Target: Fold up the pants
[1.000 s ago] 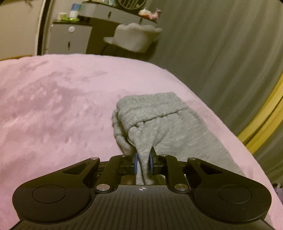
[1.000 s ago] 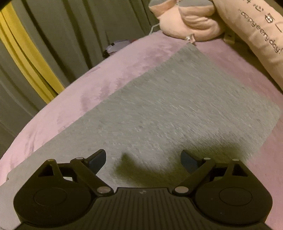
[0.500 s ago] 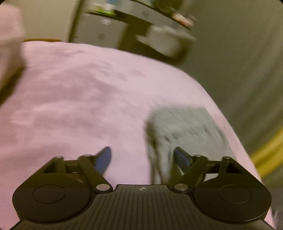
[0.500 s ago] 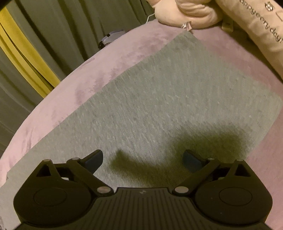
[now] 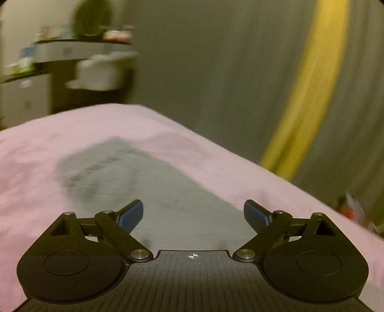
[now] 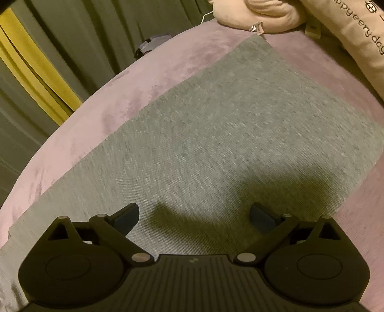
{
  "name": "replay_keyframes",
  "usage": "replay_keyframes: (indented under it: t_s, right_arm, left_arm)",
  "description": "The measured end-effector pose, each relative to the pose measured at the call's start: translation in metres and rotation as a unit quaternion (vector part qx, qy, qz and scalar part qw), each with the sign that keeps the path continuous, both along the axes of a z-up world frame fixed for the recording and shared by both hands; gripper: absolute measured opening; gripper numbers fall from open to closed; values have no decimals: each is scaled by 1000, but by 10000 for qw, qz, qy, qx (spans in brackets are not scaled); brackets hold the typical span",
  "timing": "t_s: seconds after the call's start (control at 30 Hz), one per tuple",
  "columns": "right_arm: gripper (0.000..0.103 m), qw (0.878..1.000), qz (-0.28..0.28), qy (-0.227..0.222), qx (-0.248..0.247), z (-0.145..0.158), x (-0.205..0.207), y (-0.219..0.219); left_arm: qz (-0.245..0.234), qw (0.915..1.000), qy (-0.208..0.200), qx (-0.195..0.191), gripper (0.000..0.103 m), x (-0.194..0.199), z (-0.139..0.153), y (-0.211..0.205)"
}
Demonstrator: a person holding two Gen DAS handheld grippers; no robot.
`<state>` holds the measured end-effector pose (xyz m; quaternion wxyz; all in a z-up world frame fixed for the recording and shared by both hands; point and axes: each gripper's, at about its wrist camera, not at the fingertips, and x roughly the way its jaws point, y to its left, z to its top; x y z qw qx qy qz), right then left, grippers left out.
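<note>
- While the left view smears with blur, the left gripper is up front with its jaws opening wide; nothing sits between the blue pads, so it's released and empty.
- Just past those pads the grey pants lie on the pink bed, stretching ahead and a little left to a bunched far end that's too blurred to read.
- Over on the right, the right gripper hangs above the cloth, spread wide and gripping nothing.
- Its shadow falls on the pants directly below and ahead; I can't tell whether the pads touch the fabric.
- From here the cloth looks like one flat, smooth panel running away to a far corner close to the cushions.
- My read on progress: the pants are laid out neatly, likely with one fold already in, but they're long still, not a compact stack.
- What's left, I'd say, is bringing one end over the other, then a tidy-up.
- Farthest back, grey curtains with a yellow stripe close off the room.
</note>
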<state>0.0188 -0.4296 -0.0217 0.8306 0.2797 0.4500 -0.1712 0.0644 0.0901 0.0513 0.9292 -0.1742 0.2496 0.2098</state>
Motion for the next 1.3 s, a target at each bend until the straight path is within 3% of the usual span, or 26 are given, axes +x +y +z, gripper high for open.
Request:
replay_keyframes:
  t_s: [0.13,0.23,0.37,0.47,0.57,0.7,0.9,1.0,1.17,1.3]
  right_arm:
    - [99,9999,44,75,-84,-2,4,2]
    - [99,9996,128,102,-208,-2,6,6]
    - [99,9988,277,180,-366,-4,12,12]
    - [99,9974,367,277,-548,-7,19,19]
    - [99,9962,428,325,-685,-10,24,23]
    - [99,9952,373,332,-839,-13,29,27]
    - [99,9956,157,271,-887,-18,33,27]
    - [99,9957,127,265,-881,-19,33,27]
    - [99,9951,205,331,-907,-20,34,28]
    - [99,9951,245,356,-888,-20,33,28]
  left_arm:
    - [-691,9953,358,580,95,46,-19,-41]
    - [-851,9876,734,1093,94,65,-49,-59]
    - [-938,9830,1132,1097,98,77,-88,-51]
    - [-728,9872,970,1040,99,79,-86,-45]
    - [-545,9859,947,1264,103,82,-91,-38]
    - [-467,9878,875,1197,103,86,-96,-31]
    - [-308,9905,756,1109,103,68,-88,-28]
    - [-273,9888,732,1274,103,52,-75,-34]
    - [-765,9870,545,1308,103,27,-52,-54]
    - [-1187,9827,768,1198,103,14,-53,-79]
